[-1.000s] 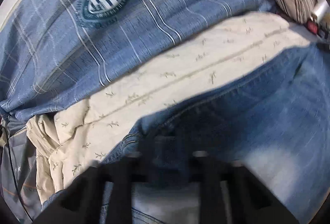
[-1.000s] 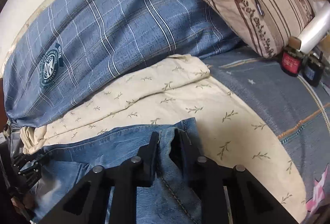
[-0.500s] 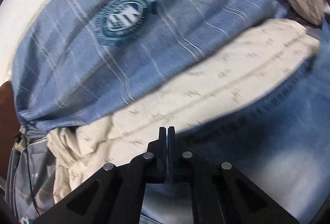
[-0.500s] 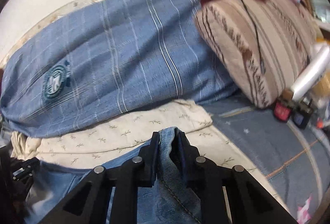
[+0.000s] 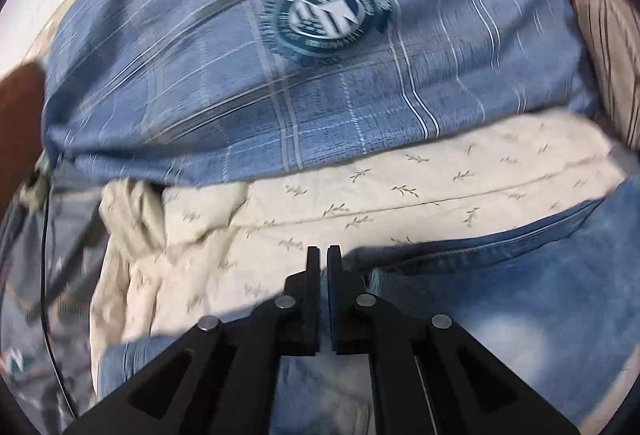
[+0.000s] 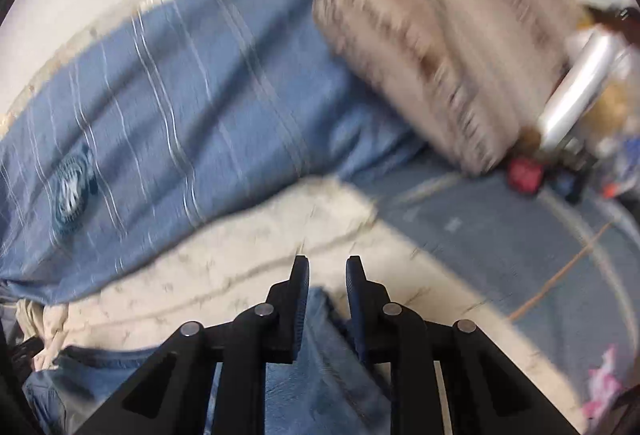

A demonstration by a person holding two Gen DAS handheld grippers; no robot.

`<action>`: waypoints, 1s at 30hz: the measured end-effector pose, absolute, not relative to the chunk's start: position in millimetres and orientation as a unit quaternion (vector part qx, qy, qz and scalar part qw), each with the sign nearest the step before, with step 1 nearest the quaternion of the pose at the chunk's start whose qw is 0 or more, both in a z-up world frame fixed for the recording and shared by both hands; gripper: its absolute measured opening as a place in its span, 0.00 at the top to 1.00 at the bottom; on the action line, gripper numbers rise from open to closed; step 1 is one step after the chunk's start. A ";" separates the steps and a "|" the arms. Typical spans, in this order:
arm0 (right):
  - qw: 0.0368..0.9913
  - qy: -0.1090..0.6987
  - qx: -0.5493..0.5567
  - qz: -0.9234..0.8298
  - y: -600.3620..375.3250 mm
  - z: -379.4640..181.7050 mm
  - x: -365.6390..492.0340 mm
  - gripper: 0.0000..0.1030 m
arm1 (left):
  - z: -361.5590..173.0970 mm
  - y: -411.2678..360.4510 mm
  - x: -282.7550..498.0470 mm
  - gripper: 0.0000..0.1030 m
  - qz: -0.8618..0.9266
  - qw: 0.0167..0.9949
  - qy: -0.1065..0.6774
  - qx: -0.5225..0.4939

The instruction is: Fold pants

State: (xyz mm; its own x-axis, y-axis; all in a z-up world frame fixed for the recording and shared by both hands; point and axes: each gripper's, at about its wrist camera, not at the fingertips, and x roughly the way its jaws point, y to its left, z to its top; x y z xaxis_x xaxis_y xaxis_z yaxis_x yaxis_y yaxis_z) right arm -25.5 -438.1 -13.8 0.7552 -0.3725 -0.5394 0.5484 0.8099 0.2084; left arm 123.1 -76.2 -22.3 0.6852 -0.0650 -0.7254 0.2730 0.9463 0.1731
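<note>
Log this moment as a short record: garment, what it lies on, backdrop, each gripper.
garment: faded blue denim jeans
lies on: cream leaf-print sheet
behind: blue checked pillow with round badge; beige striped cushion
left gripper: shut, at the jeans' edge; grip on denim unclear
right gripper: jaws opening, denim fold between them

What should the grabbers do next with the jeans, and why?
Probably squeeze the right gripper tighter: its jaws are opening with the edge of the jeans between them, above the cream leaf-print sheet, so the denim might slip out.
</note>
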 end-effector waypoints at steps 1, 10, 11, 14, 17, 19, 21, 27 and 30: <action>0.923 0.229 0.180 -0.251 -436.3 -8.5 -33.1 0.79 | -19.7 -70.2 115.7 0.93 -0.088 0.910 0.385 0.128; 0.928 0.299 0.194 -0.103 -365.5 -18.5 -34.3 0.79 | -34.7 -9.9 59.6 0.88 -0.040 0.903 0.423 0.070; 0.925 0.316 0.192 -0.084 -351.9 -24.3 -31.9 0.79 | -38.8 -3.3 51.8 0.84 -0.028 0.903 0.424 0.069; 0.918 0.360 0.160 -0.049 -306.2 -39.8 -29.0 0.79 | -48.8 18.0 29.8 0.51 -0.001 0.900 0.433 0.050; 0.911 0.388 0.138 -0.024 -272.4 -52.7 -25.4 0.79 | -55.0 34.5 15.6 0.19 0.014 0.900 0.435 0.030; 0.900 0.413 0.139 -0.011 -257.1 -64.4 -20.4 0.79 | -62.3 37.3 16.6 0.19 0.016 0.894 0.446 0.032; 0.887 0.441 0.139 -0.012 -246.0 -79.3 -15.2 0.79 | -68.0 37.8 21.6 0.18 0.015 0.889 0.457 0.033; 0.880 0.459 0.118 -0.036 -234.7 -96.2 -11.2 0.74 | -88.5 36.2 37.2 0.00 -0.026 0.868 0.496 0.024; 0.882 0.454 0.124 -0.035 -236.2 -97.9 -7.0 0.73 | -91.0 27.8 38.4 0.00 -0.026 0.875 0.482 0.042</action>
State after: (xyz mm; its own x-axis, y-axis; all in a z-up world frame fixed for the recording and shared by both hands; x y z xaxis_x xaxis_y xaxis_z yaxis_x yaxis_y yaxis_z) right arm -7.0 -236.2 -97.9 0.5857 0.0502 -0.8090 0.1750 0.9667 0.1867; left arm 38.4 27.8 -91.0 0.5337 -0.0050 -0.8457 0.0858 0.9951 0.0483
